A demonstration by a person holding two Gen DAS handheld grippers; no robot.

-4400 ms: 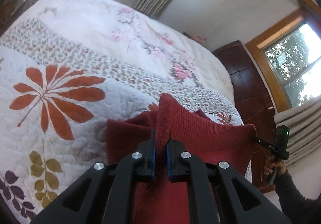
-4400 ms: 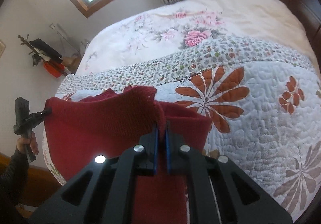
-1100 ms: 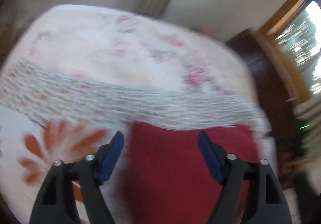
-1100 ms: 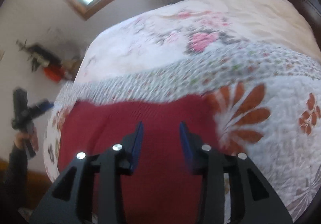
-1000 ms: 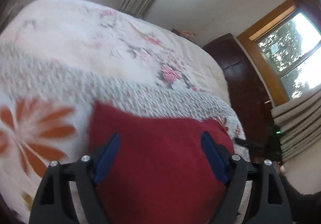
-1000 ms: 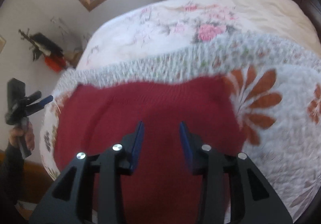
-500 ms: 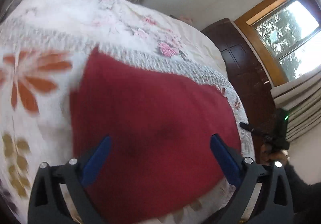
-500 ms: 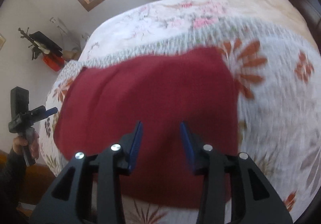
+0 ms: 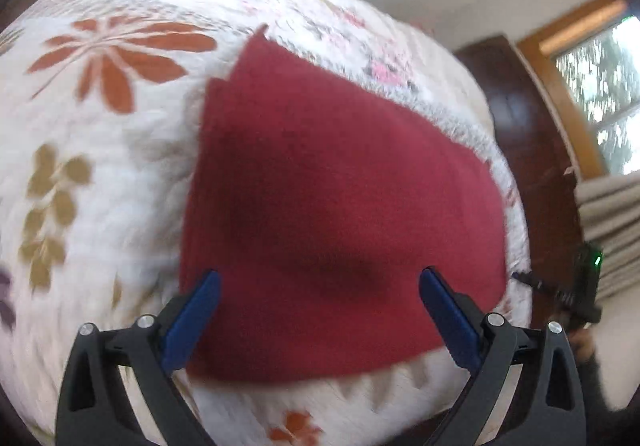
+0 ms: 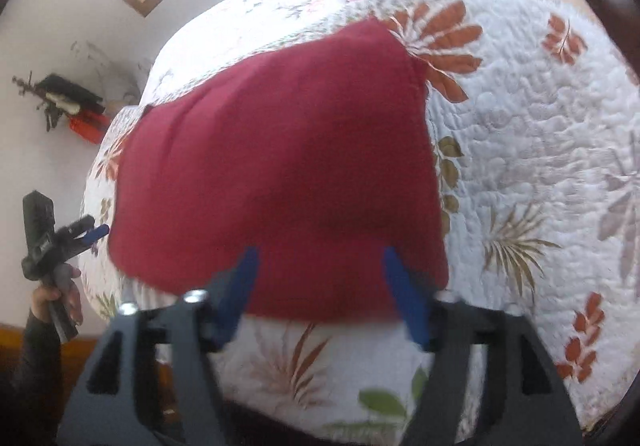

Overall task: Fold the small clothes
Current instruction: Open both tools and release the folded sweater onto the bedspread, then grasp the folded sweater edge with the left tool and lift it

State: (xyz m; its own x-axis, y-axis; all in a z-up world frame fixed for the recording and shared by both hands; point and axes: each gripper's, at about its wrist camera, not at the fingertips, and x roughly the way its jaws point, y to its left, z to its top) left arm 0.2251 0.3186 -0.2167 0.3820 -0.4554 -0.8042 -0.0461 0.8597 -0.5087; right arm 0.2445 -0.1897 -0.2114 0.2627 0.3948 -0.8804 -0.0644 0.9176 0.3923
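Note:
A dark red knitted garment (image 9: 340,214) lies folded flat on the floral quilt (image 9: 100,134), near the bed's front edge. My left gripper (image 9: 320,286) hovers over its near part, open wide, blue pads empty. In the right wrist view the same red garment (image 10: 280,166) fills the middle, and my right gripper (image 10: 320,258) stands open above its near edge, holding nothing. Each view shows the other gripper off the bed's side: the left gripper (image 10: 92,232) in a hand, the right gripper (image 9: 532,280) dark and small.
The quilt (image 10: 520,134) spreads free to the right of the garment. A dark wooden headboard (image 9: 528,118) and window (image 9: 600,86) stand beyond the bed. A wall shelf with clutter (image 10: 68,102) hangs at the left. A sleeve and hand (image 10: 52,298) show at lower left.
Both grippers let go of the red garment, which now lies flat. Both have pulled back toward the bed's near edge, and the right gripper's jaws have spread wider.

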